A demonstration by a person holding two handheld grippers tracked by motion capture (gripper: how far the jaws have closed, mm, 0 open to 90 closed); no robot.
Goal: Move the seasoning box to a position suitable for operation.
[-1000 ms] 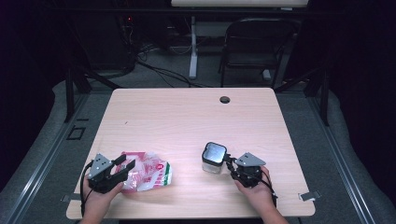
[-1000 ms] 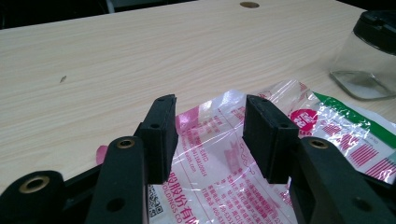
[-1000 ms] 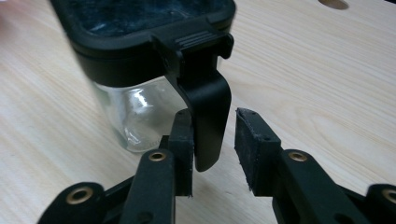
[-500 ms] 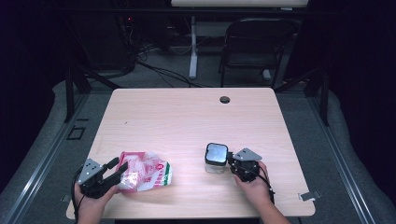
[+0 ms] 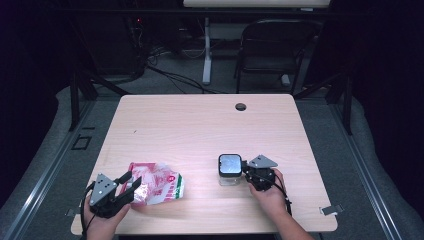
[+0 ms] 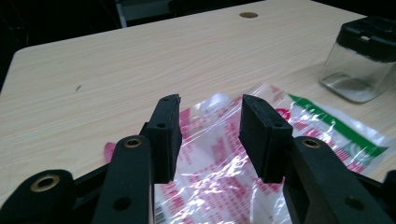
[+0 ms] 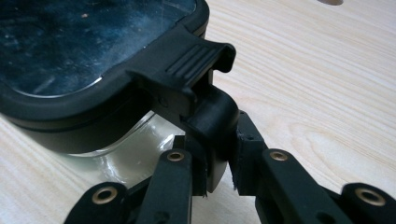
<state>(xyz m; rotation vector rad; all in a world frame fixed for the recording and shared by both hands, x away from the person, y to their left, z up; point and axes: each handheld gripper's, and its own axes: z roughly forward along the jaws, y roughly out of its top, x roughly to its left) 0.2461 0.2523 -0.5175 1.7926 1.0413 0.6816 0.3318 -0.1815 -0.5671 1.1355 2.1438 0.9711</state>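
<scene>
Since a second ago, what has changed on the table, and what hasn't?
The left gripper drew back toward the table's near-left corner, then came forward again; its jaws, just closing a little, stand open over the bag, not pinching it. The right gripper has been closing and now clamps the latch of the jar. Bag and jar stayed where they were.

The counter (image 5: 200, 125) is showing pale, matt wood grain. The bag (image 6: 224, 158) is looking like thin, crinkled, glossy plastic film. The jar (image 6: 362, 60) is showing clear, smooth walls under a black plastic lid (image 7: 93, 56), beside matt black fingers (image 6: 261, 135).
</scene>
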